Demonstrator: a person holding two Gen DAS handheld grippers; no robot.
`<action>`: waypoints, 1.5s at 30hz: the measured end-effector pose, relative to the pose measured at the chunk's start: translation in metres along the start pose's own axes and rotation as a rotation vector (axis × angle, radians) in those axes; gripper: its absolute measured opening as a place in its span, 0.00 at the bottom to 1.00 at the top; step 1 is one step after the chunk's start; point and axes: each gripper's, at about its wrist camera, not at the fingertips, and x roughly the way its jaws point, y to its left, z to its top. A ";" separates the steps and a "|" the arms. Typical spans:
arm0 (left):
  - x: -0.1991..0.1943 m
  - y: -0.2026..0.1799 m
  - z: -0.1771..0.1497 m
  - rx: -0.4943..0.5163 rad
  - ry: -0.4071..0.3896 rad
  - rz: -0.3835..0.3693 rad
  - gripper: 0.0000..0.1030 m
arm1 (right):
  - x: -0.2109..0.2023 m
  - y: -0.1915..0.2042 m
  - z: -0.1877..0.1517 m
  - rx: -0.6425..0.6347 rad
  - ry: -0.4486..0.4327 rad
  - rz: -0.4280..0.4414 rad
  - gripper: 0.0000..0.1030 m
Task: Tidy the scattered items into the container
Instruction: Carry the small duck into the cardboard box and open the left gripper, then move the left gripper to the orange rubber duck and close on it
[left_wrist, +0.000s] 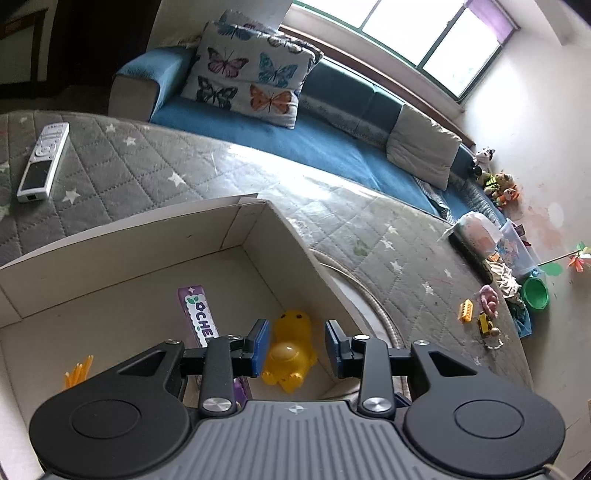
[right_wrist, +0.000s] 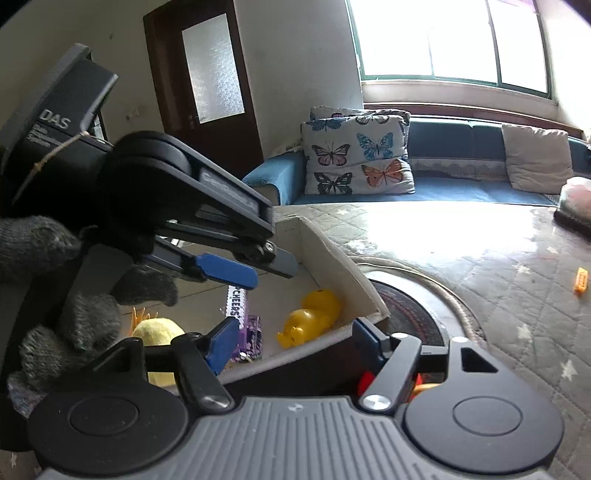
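- Left gripper (left_wrist: 295, 345): held above the open cardboard box (left_wrist: 255, 221); jaws set wide apart, nothing between the blue pads (left_wrist: 261, 341). In the right wrist view the same tool (right_wrist: 255, 271) is seen side-on over the box, gripped by a hand in a grey knitted glove (right_wrist: 44, 240).
- Right gripper (right_wrist: 291, 339): positioned at the near wall of the box (right_wrist: 332, 243); jaws spread wide, nothing clamped. A red and orange object (right_wrist: 367, 380) is partly glimpsed behind the right finger; its nature cannot be told.
- Yellow duck toy (left_wrist: 290, 350): lying on the box floor, directly below the left gripper's open jaws, not touched by them. Also recorded in the right wrist view (right_wrist: 312, 317).
- Purple packet (left_wrist: 201, 317): lying on the box floor, just left of the duck; white lettering shown.
- Orange sticks (left_wrist: 78, 373): lying at the box's left side.
- Soft yellow item (right_wrist: 159, 334): resting in the box near the right gripper's left finger.
- Small toys (left_wrist: 480, 314): scattered on the quilted grey cover (left_wrist: 147, 166), well apart from the box; an orange piece (right_wrist: 580, 280) is noted in the right wrist view.
- Remote control (left_wrist: 43, 162): lying on the cover beyond the box.
- Butterfly cushion (left_wrist: 251, 77): propped on the blue sofa (left_wrist: 325, 147).
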 end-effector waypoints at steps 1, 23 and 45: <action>-0.003 -0.002 -0.002 0.007 -0.005 -0.001 0.35 | -0.003 -0.001 -0.001 0.000 -0.003 -0.005 0.73; -0.031 -0.060 -0.088 0.161 0.024 -0.040 0.35 | -0.082 -0.032 -0.067 0.018 -0.007 -0.124 0.97; 0.008 -0.095 -0.097 0.166 0.122 -0.067 0.35 | -0.070 -0.066 -0.087 0.059 0.037 -0.186 0.95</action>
